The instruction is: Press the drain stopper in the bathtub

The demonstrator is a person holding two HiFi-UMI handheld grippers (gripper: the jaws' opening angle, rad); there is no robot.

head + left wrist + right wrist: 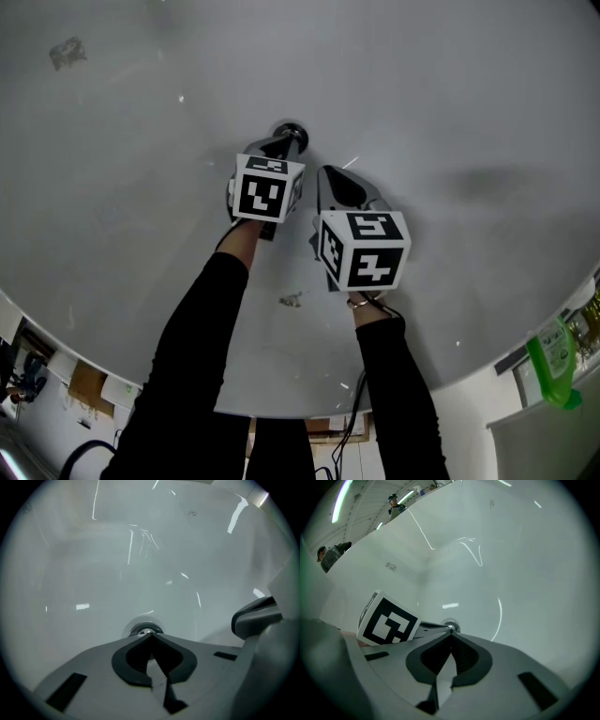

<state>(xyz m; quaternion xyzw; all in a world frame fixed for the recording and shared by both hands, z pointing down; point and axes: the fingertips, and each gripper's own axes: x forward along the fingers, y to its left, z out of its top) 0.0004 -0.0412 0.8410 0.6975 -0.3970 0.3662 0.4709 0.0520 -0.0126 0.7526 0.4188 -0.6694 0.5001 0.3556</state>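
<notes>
Both arms, in black sleeves [192, 352], reach forward and down into the white bathtub [131, 141], side by side, each hand holding one gripper. That makes two grippers, each carrying one marker cube, and one drain stopper [294, 134] on the tub floor.

The left gripper [281, 143] stretches further in and angles down. Its jaws are closed tip to tip with nothing between them, and the joined tip sits right at the chrome stopper. From its own camera, the stopper [145, 630] shows just past the point where the jaws meet, ringed by its round chrome collar.

The right gripper [326, 174] hangs just beside the left one, a little nearer the person and above the bare tub floor, clear of the stopper. Its jaws are also pressed together and hold nothing. Its camera looks across at the left gripper's marker cube [389, 622] and at the stopper [451, 626] beyond that tip.
</notes>
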